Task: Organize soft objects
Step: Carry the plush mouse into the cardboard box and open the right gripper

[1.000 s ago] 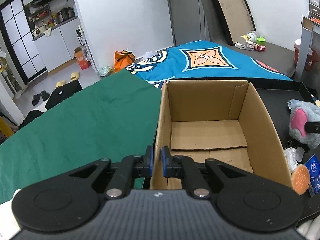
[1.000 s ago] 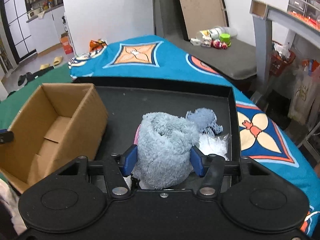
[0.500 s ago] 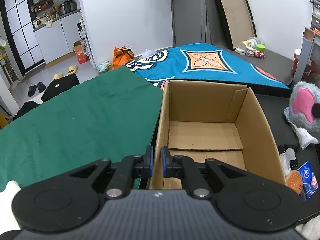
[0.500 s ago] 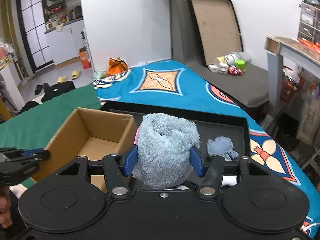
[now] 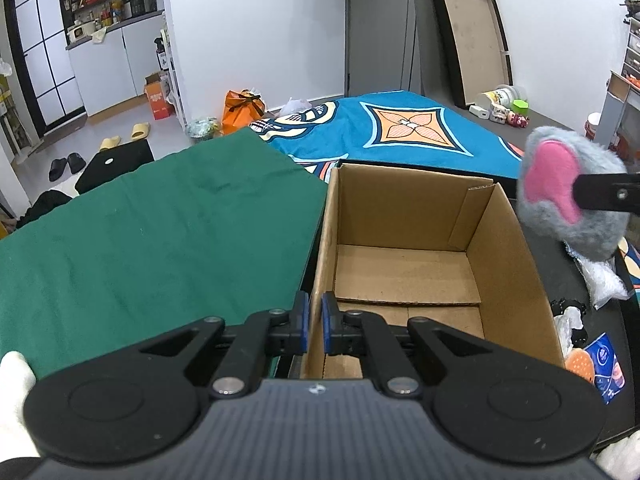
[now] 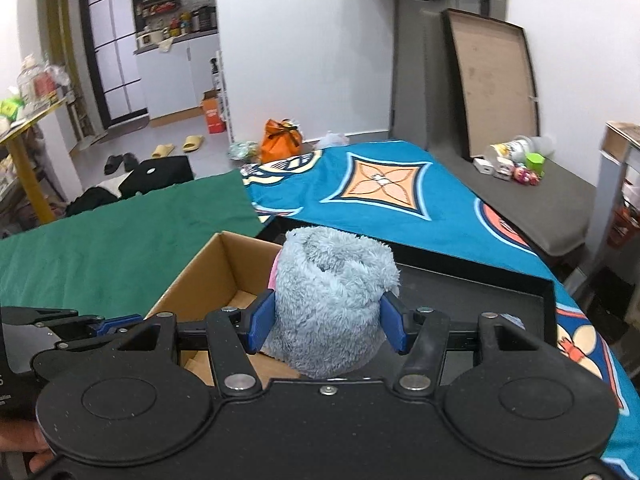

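Nothing lies in the cardboard box yet: the right gripper, clamped on the grey plush toy, holds it over the box rim; the left gripper pinches the box wall, other items unsorted

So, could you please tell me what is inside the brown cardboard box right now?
The brown cardboard box holds nothing visible: only its bare folded bottom flaps. The left tool hides the near corner.
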A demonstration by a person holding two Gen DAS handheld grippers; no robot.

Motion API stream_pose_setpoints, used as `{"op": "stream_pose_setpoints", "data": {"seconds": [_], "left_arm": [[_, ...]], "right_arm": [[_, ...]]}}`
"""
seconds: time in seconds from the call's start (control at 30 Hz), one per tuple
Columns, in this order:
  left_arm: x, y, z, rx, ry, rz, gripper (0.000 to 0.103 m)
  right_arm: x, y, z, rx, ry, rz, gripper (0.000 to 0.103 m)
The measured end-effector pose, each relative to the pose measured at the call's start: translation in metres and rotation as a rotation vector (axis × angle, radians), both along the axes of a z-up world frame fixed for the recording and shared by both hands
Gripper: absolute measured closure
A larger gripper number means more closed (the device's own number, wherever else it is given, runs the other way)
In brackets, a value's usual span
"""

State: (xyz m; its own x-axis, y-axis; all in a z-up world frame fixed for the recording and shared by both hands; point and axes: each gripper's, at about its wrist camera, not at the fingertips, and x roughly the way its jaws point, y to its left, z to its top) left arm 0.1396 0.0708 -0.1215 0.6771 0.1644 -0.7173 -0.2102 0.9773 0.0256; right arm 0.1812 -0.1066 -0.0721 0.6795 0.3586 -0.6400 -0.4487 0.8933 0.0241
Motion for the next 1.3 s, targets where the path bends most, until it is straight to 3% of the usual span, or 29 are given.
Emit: {"op": "stream_pose_setpoints", "data": {"seconds": [0.37,0.57,0.67,1.03,1.1,1.3], "left_arm": [[0.002,0.007,-0.003,-0.020,-0.014,0.009,0.097],[0.003,0.008,-0.004,-0.026,-0.015,0.010,0.096],[0.004,0.010,-0.004,-0.033,-0.011,0.010,0.096],[0.006,0.008,-0.002,-0.021,0.014,0.015,0.092],[0.005,0.006,-0.001,-0.018,0.025,0.012,0.088],[-0.002,-0.002,0.005,0.020,0.009,-0.001,0.056]], "right_arm": [[0.007,0.047,-0.014,-0.152,-0.055,0.165,0.047],[0.004,0.056,-0.019,-0.238,-0.112,0.175,0.035],[0.004,0.051,-0.021,-0.235,-0.114,0.151,0.026],[0.000,0.005,-0.021,-0.129,-0.043,0.039,0.025],[-0.004,-0.007,-0.025,-0.113,-0.022,0.013,0.025],[-0.016,-0.036,-0.034,-0.090,0.018,-0.033,0.025]]}}
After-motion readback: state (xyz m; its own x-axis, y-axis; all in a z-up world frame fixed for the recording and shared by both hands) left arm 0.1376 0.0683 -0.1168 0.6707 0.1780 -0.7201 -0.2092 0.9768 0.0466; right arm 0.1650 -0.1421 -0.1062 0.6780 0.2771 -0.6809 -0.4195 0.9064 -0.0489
